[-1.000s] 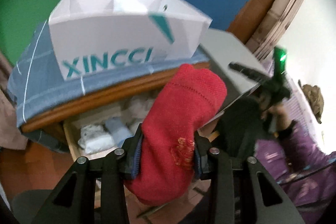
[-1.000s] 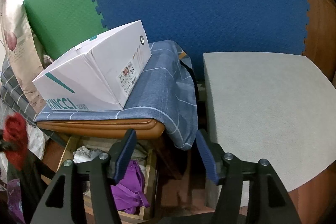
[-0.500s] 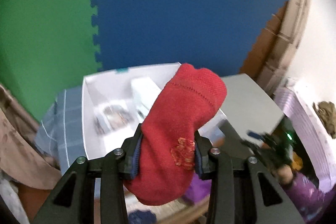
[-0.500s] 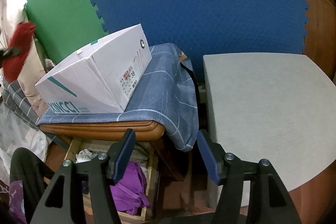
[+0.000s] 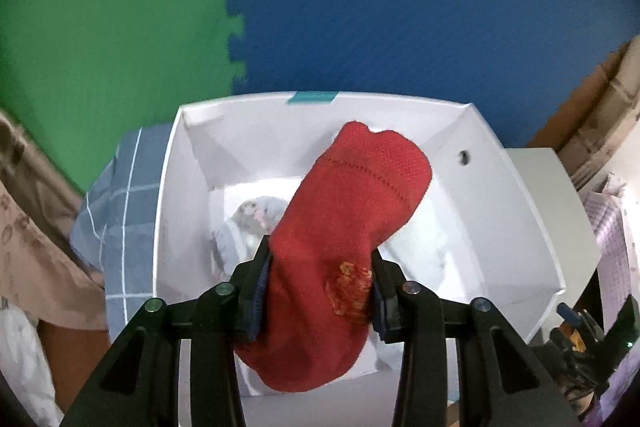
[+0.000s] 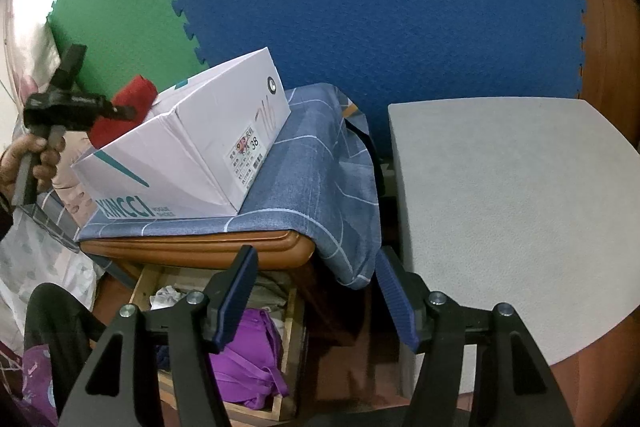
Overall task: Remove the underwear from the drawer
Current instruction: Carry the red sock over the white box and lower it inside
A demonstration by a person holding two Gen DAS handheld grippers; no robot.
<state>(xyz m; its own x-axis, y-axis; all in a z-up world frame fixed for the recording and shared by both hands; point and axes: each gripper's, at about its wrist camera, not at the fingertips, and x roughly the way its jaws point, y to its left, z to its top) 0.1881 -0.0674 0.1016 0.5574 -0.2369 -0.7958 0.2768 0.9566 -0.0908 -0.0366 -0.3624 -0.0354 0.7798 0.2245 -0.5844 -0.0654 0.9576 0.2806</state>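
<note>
Above one box (image 5: 500, 211), one red garment (image 5: 344, 227)

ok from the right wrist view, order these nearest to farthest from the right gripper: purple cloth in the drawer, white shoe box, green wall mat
1. purple cloth, just below the right gripper, in the open drawer.
2. white shoe box, up and left on the blue-covered table.
3. green wall mat, farthest, behind the box at upper left.
</note>
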